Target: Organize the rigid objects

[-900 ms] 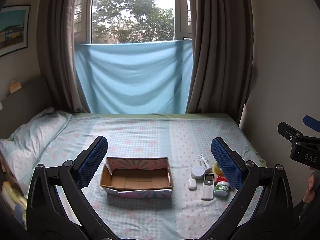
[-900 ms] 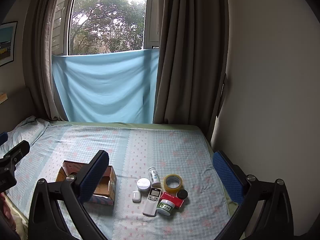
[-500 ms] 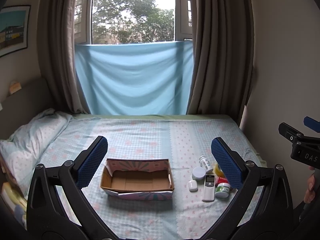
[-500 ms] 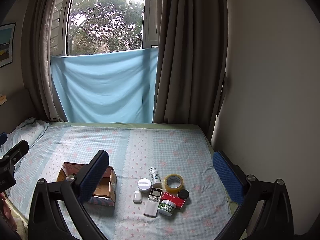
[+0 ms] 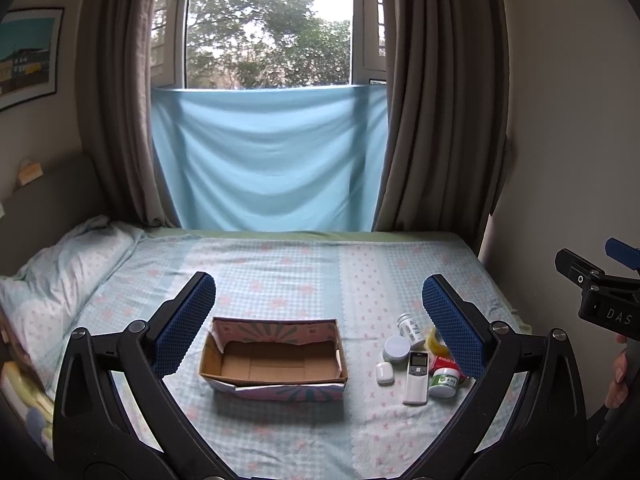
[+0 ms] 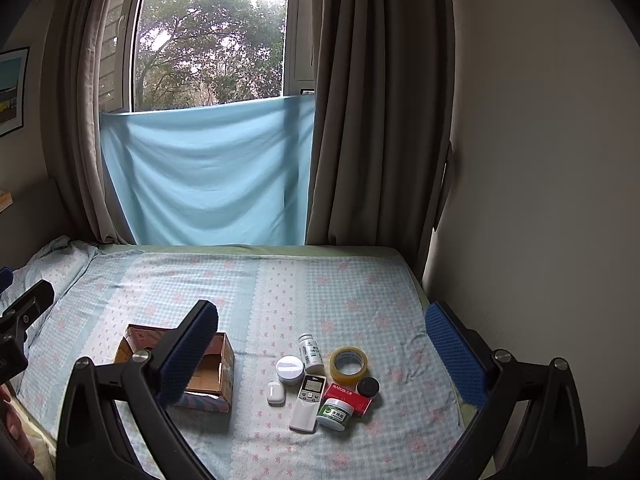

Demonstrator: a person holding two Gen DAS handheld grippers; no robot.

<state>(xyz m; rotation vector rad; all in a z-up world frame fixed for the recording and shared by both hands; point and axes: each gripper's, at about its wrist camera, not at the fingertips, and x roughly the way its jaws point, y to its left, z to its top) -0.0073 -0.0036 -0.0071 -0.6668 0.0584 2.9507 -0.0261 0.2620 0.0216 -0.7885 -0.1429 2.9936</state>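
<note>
An open, empty cardboard box sits on the bed. To its right lies a cluster: a white remote, a white earbud case, a round white tin, a white pill bottle, a green-labelled jar, a red box, a tape roll and a black cap. My left gripper is open and empty above the box. My right gripper is open and empty, held back from the cluster.
The bed has a light blue patterned sheet, with a pillow at the left. A wall runs along the bed's right side. Curtains and a blue cloth hang at the window behind.
Both grippers have moved slightly forward and down towards the bed. Nothing on the bed has moved.
</note>
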